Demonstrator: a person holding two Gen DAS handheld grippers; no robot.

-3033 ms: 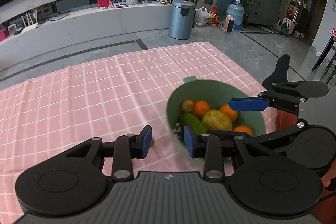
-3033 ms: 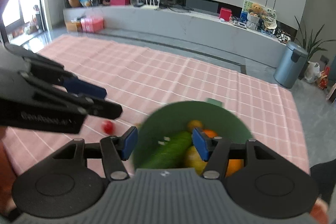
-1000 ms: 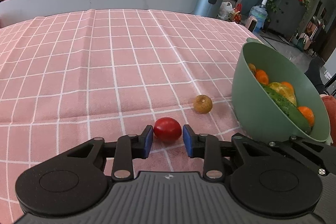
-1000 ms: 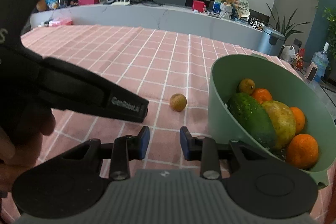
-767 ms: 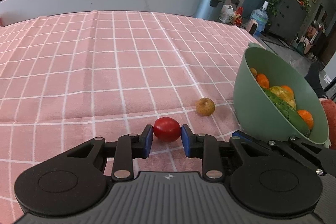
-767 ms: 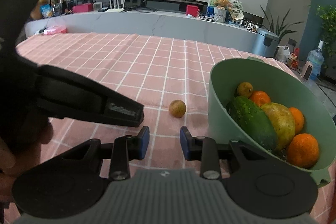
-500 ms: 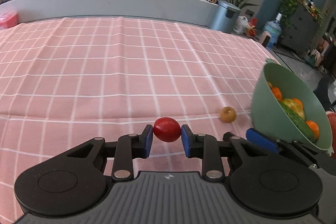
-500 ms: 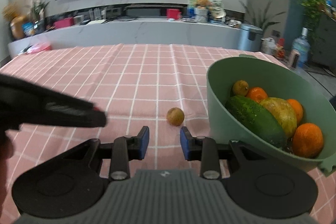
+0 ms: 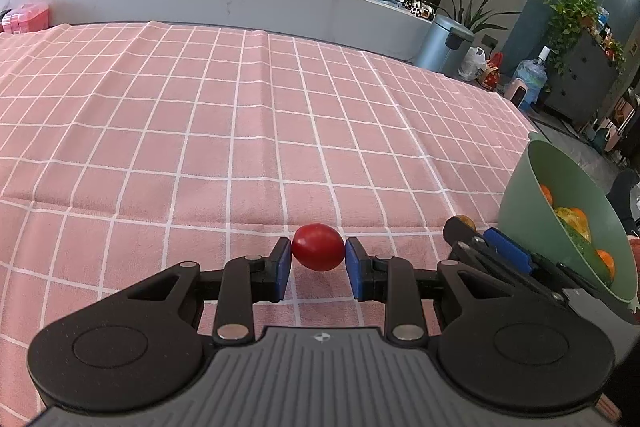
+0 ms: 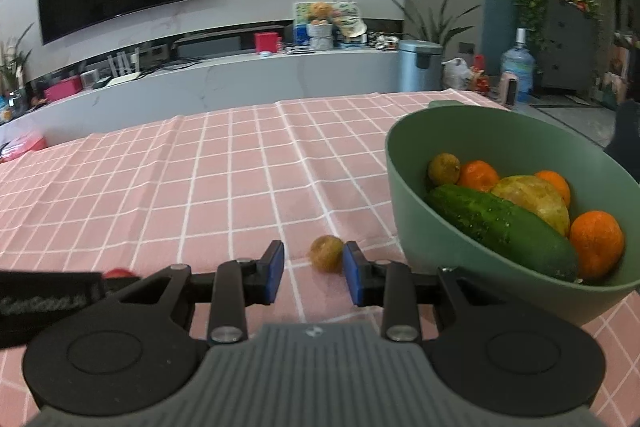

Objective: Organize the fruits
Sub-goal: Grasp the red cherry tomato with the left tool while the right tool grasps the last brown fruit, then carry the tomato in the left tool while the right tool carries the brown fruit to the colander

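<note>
Pinching a red tomato (image 9: 318, 247) in the left tool (image 9: 318, 269), left of the green bowl (image 10: 416, 219); holding the right tool (image 10: 313, 273) spread near a small brown fruit (image 10: 327, 253) on the counter (image 9: 200, 147); lettering on the tool arm blurred.

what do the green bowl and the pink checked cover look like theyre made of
Green bowl: looks like matte plastic, with one even colour, soft dull highlights and a moulded rim tab; it could be melamine. Pink checked cover: woven fabric by the look of it, since it shows fold creases and gentle ripples and has no gloss.
</note>
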